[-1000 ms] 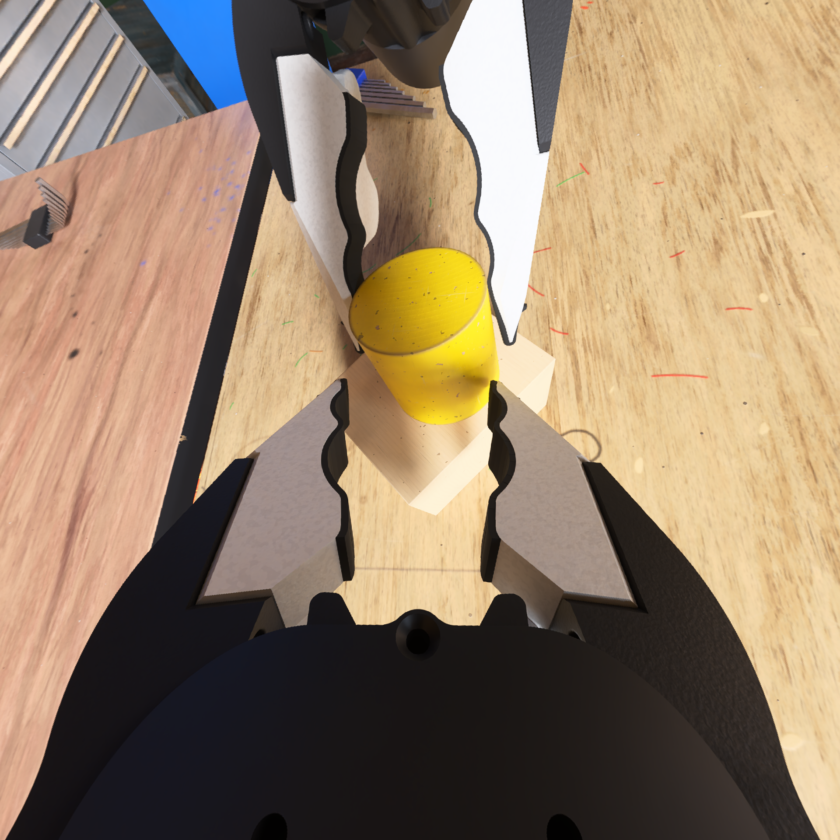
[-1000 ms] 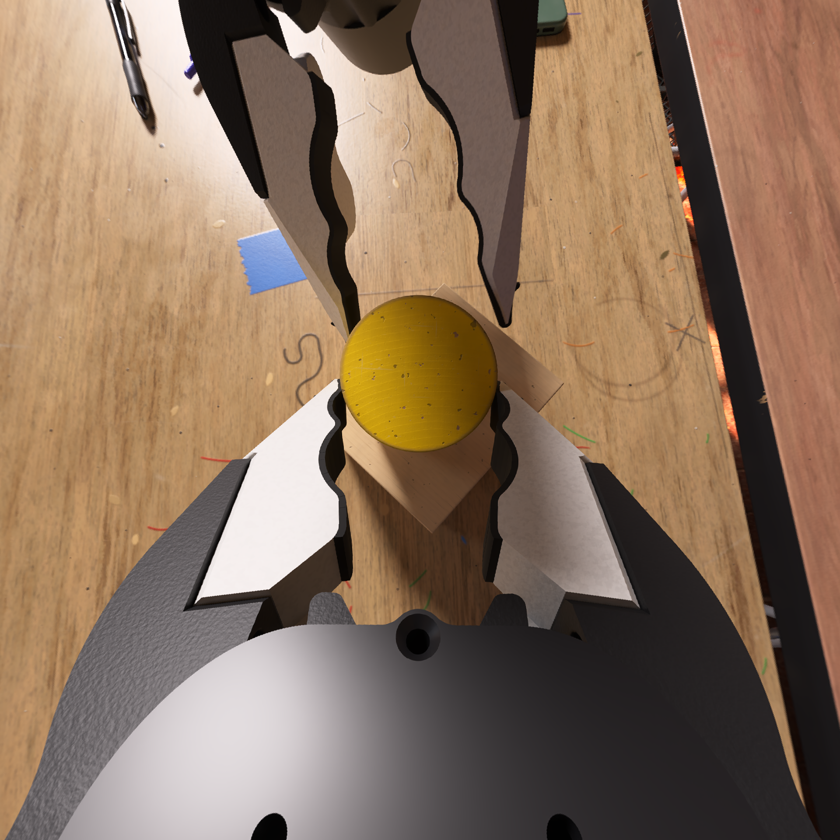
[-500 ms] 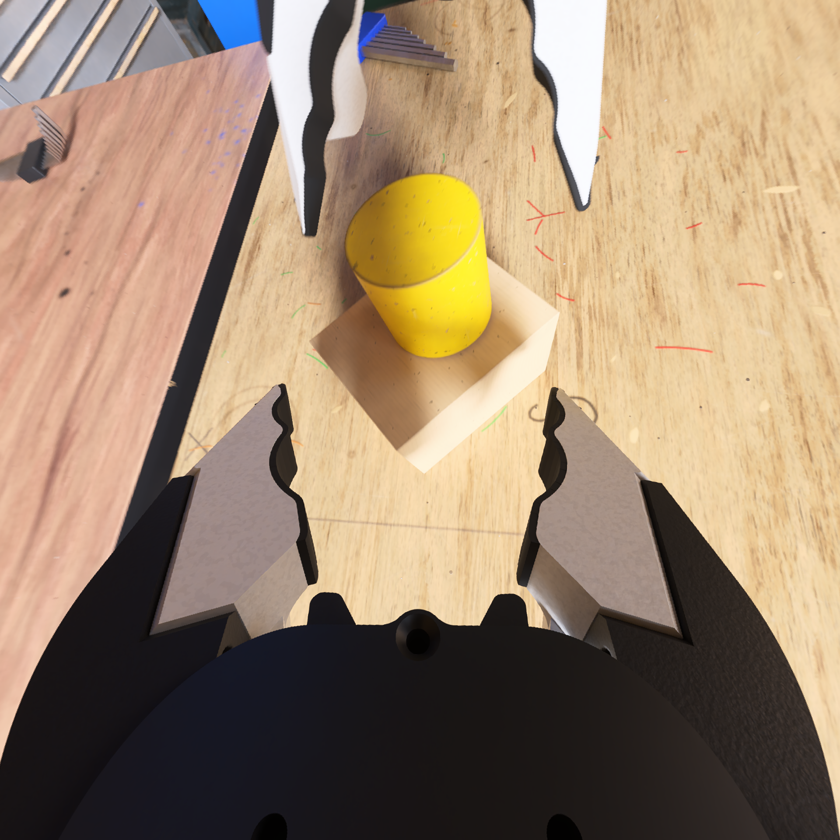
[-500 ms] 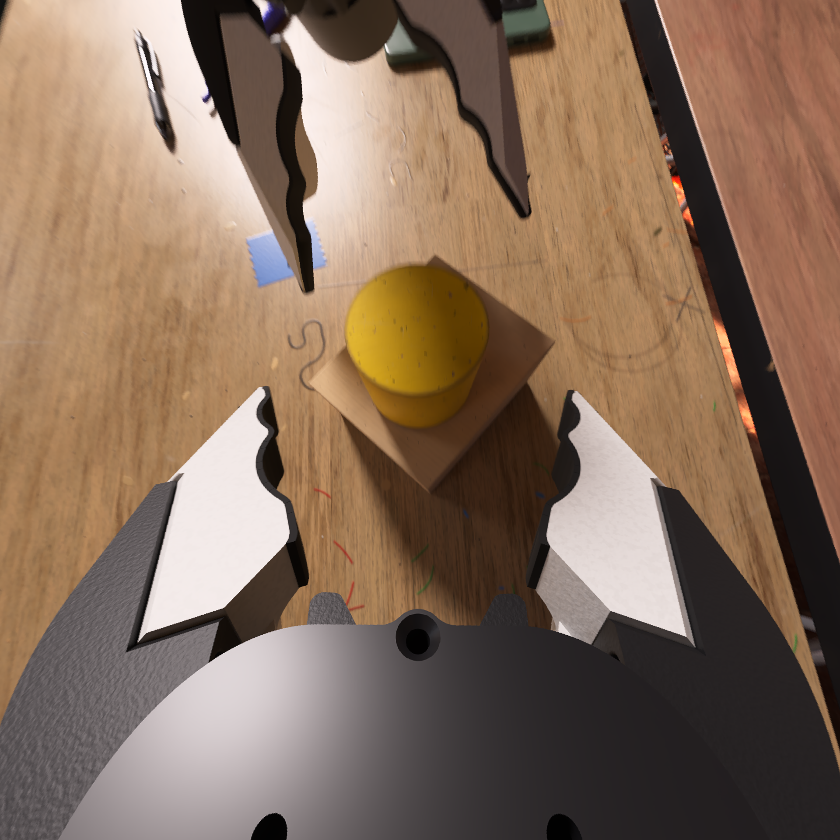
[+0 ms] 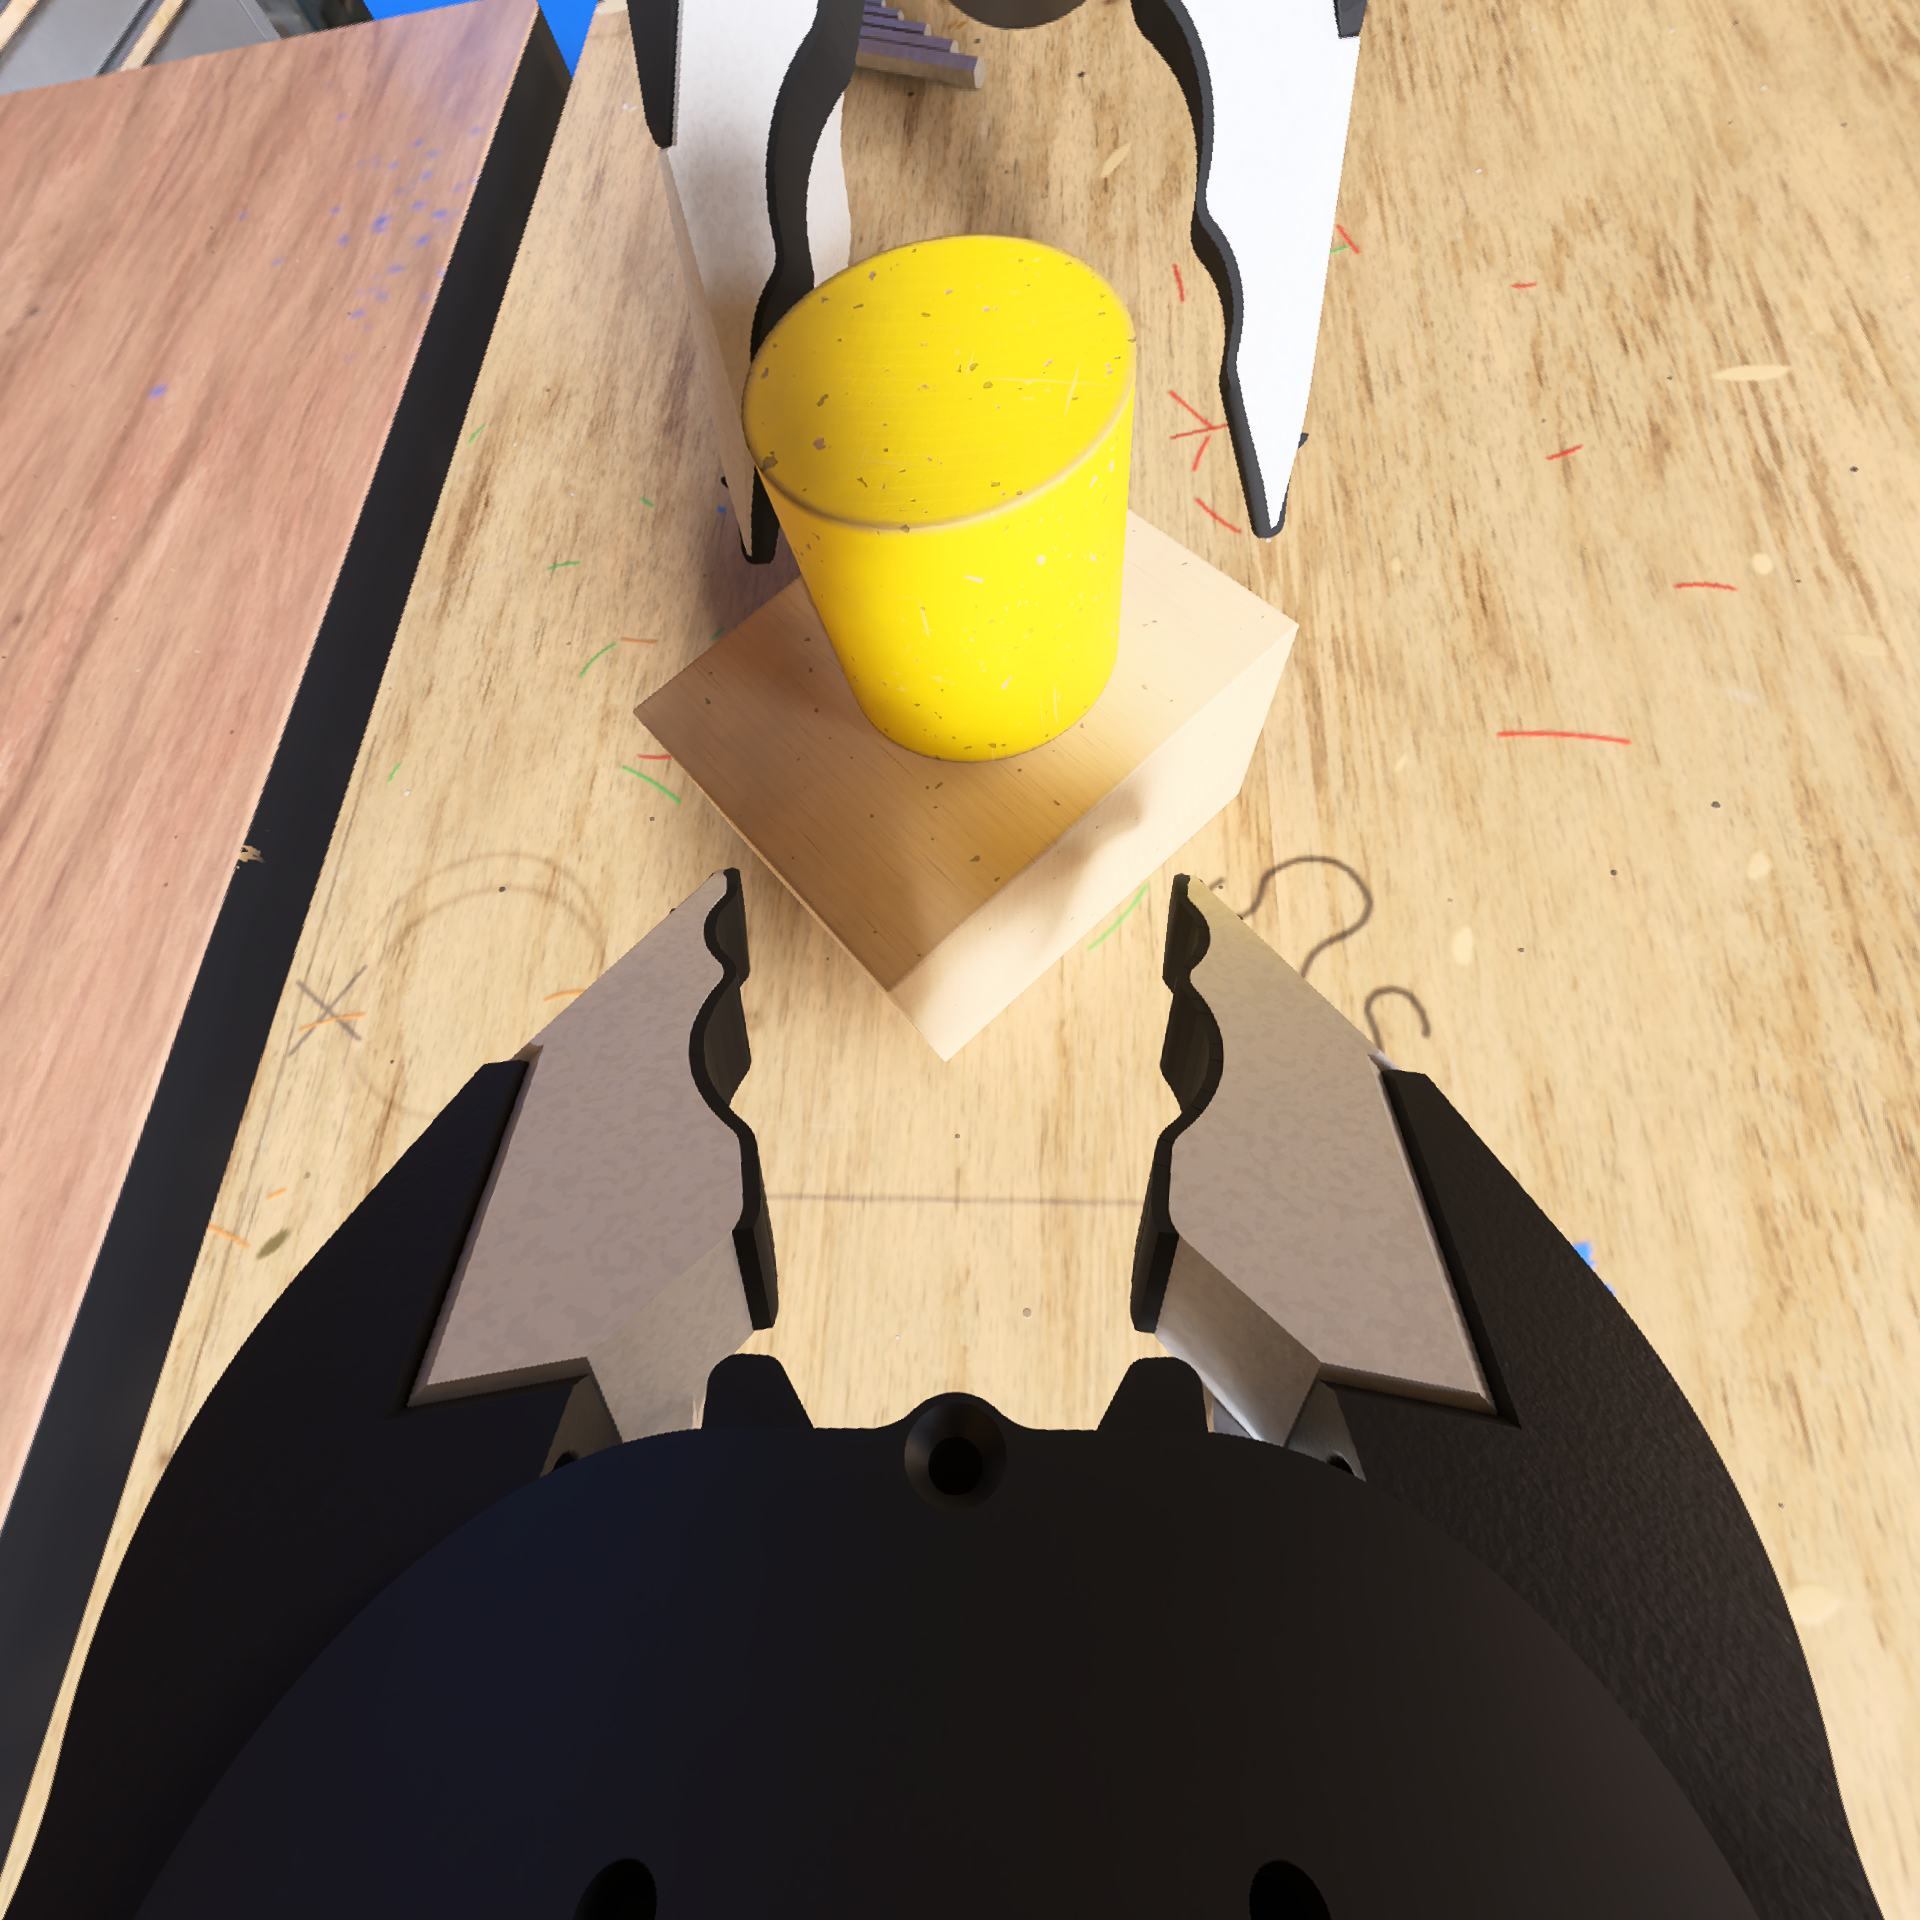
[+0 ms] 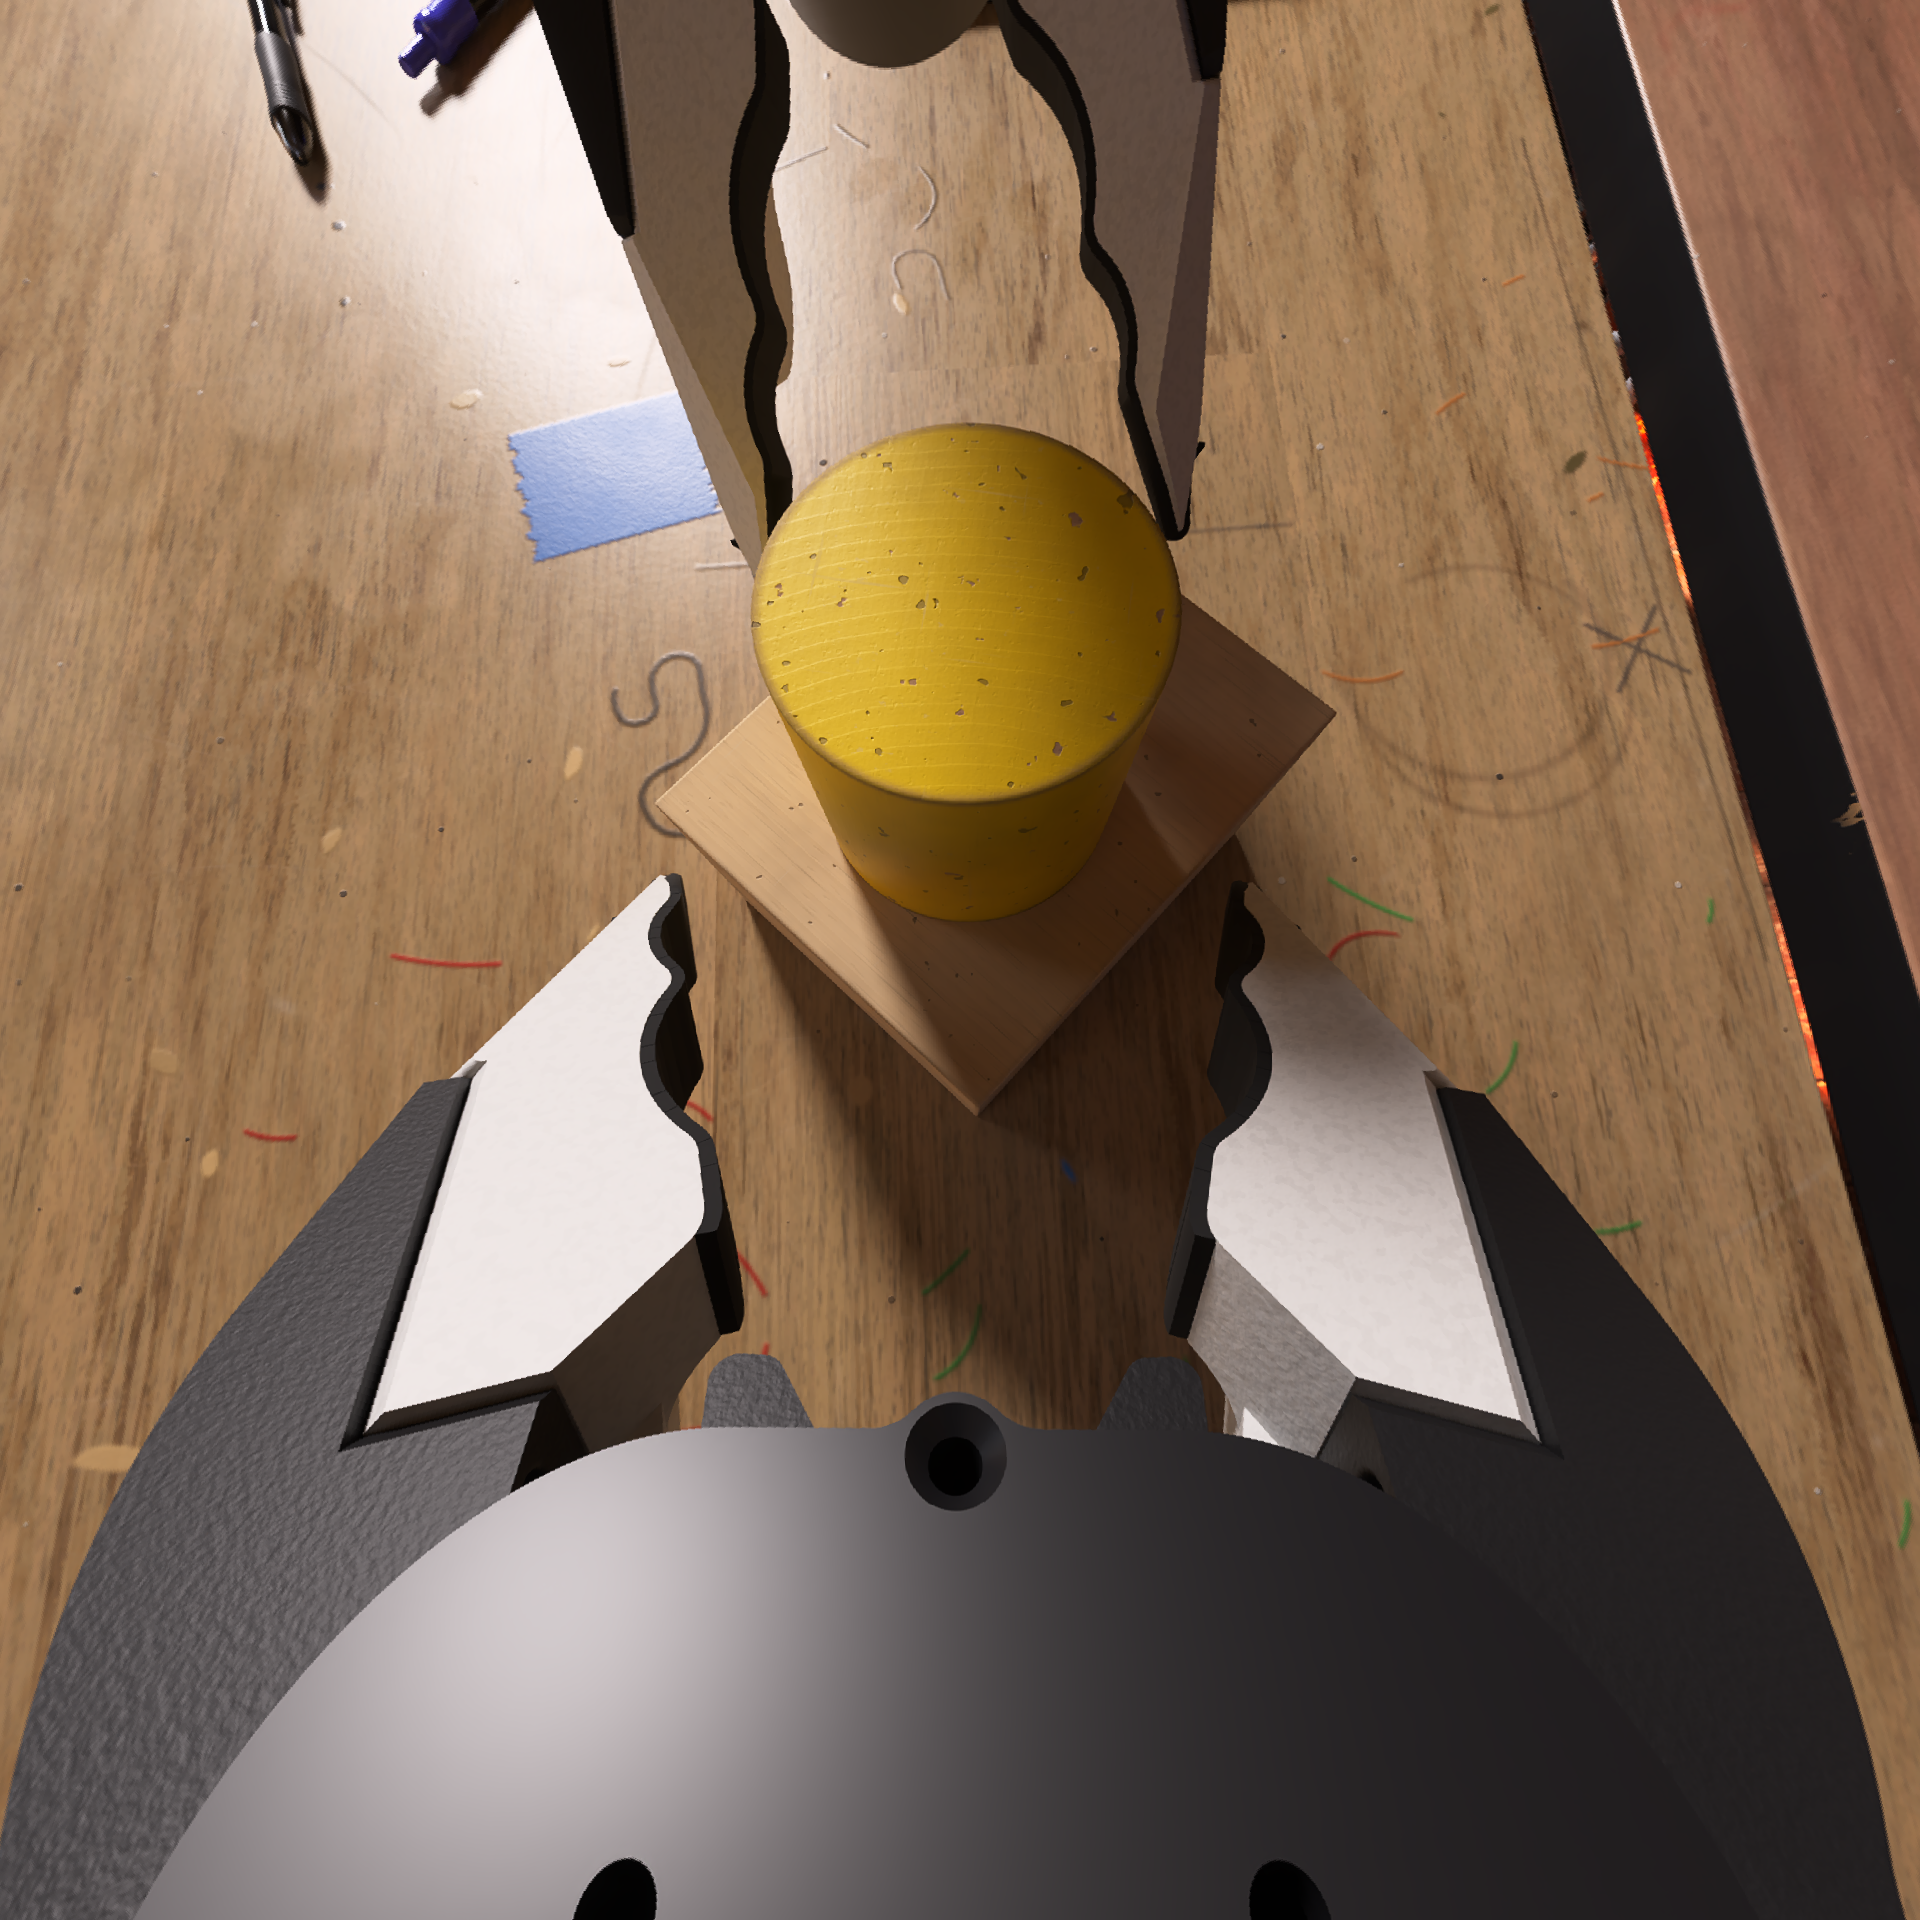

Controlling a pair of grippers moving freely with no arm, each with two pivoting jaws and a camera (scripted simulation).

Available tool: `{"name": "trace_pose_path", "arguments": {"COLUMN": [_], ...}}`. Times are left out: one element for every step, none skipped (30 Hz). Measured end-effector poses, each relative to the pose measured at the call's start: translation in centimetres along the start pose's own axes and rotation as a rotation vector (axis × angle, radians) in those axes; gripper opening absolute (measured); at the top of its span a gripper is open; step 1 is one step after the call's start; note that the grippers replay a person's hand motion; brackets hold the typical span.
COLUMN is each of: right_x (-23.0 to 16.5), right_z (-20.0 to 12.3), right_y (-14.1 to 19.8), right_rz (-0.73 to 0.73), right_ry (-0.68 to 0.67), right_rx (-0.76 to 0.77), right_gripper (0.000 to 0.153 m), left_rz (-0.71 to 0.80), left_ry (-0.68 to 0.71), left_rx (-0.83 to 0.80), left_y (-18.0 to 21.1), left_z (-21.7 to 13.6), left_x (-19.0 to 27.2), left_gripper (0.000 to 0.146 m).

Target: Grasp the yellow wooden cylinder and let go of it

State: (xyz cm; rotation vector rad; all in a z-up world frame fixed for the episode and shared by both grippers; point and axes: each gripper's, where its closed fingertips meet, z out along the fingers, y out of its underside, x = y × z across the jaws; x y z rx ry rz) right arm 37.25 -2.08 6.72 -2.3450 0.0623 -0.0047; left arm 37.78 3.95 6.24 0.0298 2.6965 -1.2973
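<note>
Yellow wooden cylinder (image 5: 951, 499) upright on pale wooden block (image 5: 966, 821), on worktop (image 5: 1558, 935). My left hand-held gripper (image 5: 951, 904) and right hand-held gripper (image 6: 956, 904) both spread, holding nothing. Judgement: approach level, straddle cylinder mid-height, squeeze gently, avoid nudging block.

I am looking down at a scuffed wooden bench (image 6: 312, 727) that is carrying a pale wood block (image 6: 997, 977) near its black-trimmed edge (image 6: 1714, 520). A strip of blue tape (image 6: 613, 478) is lying just beyond the block, and two pens (image 6: 286, 73) are lying toward the far corner, with metal rods (image 5: 914, 52) at the opposite end.
</note>
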Motion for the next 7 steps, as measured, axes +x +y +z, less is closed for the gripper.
{"name": "trace_pose_path", "arguments": {"right_x": [0.0,0.0,0.01,0.01,0.02,0.03,0.03], "right_z": [0.0,-0.02,-0.03,-0.04,-0.05,-0.07,-0.08], "right_y": [0.0,0.02,0.03,0.04,0.07,0.09,0.1], "right_rz": [-0.001,-0.002,-0.006,-0.01,-0.017,-0.025,-0.03], "right_ry": [-0.001,-0.003,-0.004,-0.004,-0.003,-0.002,-0.002], "right_rx": [0.003,0.005,0.005,0.005,0.004,0.003,0.002], "right_gripper": [0.101,0.101,0.1,0.098,0.095,0.093,0.09], "left_rz": [-0.002,-0.005,-0.007,-0.007,-0.006,-0.004,-0.003], "left_ry": [-0.001,-0.002,-0.002,-0.003,-0.004,-0.006,-0.007], "left_rx": [-0.001,-0.002,-0.003,-0.004,-0.004,-0.003,-0.002], "left_y": [0.01,0.01,0.02,0.01,0.01,0.0,-0.02], "left_z": [0.01,0.02,0.02,0.02,0.02,0.02,0.01], "left_x": [0.0,0.01,0.03,0.04,0.06,0.07,0.08], "left_gripper": [0.081,0.08,0.08,0.08,0.079,0.079,0.078]}}
